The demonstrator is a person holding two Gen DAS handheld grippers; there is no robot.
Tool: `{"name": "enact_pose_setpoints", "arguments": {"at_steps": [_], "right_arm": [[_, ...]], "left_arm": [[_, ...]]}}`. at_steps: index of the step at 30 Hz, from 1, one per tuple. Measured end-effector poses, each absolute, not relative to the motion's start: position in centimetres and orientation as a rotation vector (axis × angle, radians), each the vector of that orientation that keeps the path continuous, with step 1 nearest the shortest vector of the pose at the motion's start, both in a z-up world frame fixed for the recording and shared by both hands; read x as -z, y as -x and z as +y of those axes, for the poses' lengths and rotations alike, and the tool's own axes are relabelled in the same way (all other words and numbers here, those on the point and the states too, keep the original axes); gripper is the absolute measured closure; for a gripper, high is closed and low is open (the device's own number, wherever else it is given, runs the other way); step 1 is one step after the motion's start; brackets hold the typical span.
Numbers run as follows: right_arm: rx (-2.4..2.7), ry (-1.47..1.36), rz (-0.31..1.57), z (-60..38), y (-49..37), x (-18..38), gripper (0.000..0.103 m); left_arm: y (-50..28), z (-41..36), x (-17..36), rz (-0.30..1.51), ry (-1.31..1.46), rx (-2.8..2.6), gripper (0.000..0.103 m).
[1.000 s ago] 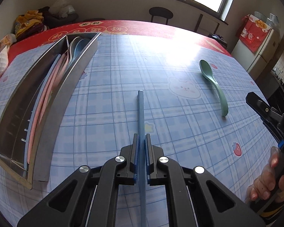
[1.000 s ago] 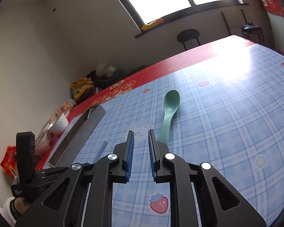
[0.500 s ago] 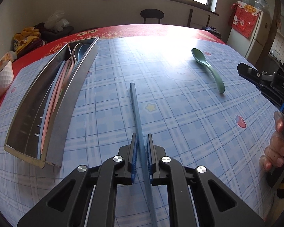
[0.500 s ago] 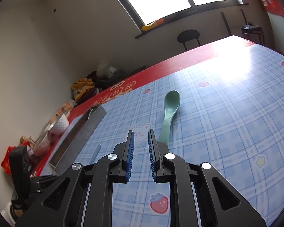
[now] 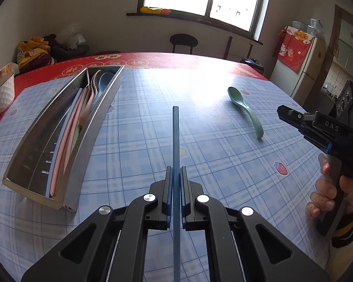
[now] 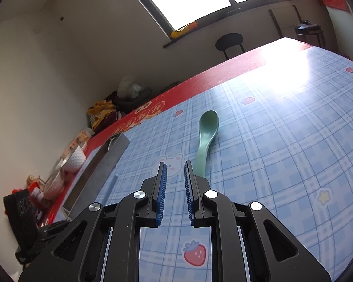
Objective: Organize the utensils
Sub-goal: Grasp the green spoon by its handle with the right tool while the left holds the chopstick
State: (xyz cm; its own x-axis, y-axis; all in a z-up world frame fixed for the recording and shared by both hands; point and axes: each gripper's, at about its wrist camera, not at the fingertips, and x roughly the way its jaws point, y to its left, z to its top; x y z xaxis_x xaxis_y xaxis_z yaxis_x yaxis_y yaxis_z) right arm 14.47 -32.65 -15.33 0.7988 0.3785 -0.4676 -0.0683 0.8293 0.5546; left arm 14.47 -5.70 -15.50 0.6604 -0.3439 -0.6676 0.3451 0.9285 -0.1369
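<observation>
Since a second ago the left wrist view has swung so that the long stainless-steel utensil tray [image 5: 91,127] sits more squarely to the left and the window fills the top; the right wrist view is unchanged. The round table under a blue plaid vinyl cloth with strawberry and bear prints [image 5: 138,127] carries everything. The tray lies with its long axis running away from the camera, pink and blue utensils inside, and it is to the left of the left gripper [image 5: 175,176], the nearer hand for it. That gripper is clamped on a slim blue chopstick-like stick [image 5: 175,136], which points straight ahead, roughly parallel to the tray. The pale green plastic spoon [image 6: 206,138] lies loose on the cloth, bowl away, handle end just beside the right gripper [image 6: 175,171], whose jaws stand narrowly apart and empty. The letters "DAS" show on the right gripper's body; the red border's characters are too blurred to read, probably Chinese.
</observation>
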Motion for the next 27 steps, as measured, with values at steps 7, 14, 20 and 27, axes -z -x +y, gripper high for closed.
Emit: {"name": "enact_pose_setpoints", "arguments": {"at_steps": [7,14,20,27], "right_arm": [[-0.204,-0.568,0.631,-33.0,-14.8,15.7,0.087],[-0.133,-0.532,0.76,-32.4,-16.9,16.4,0.087],[-0.115,-0.548,0.805,-31.9,-19.2,16.4,0.085],[-0.062,-0.602,0.861,-31.9,-22.6,17.5,0.083]], "left_arm": [[-14.5,-3.1,14.8,0.709,0.15,0.414,0.097],[-14.0,-2.0,14.2,0.661,0.207,0.424,0.097],[-14.0,-1.9,14.3,0.666,0.209,0.422,0.097],[-14.0,-1.9,14.3,0.667,0.208,0.422,0.097]]}}
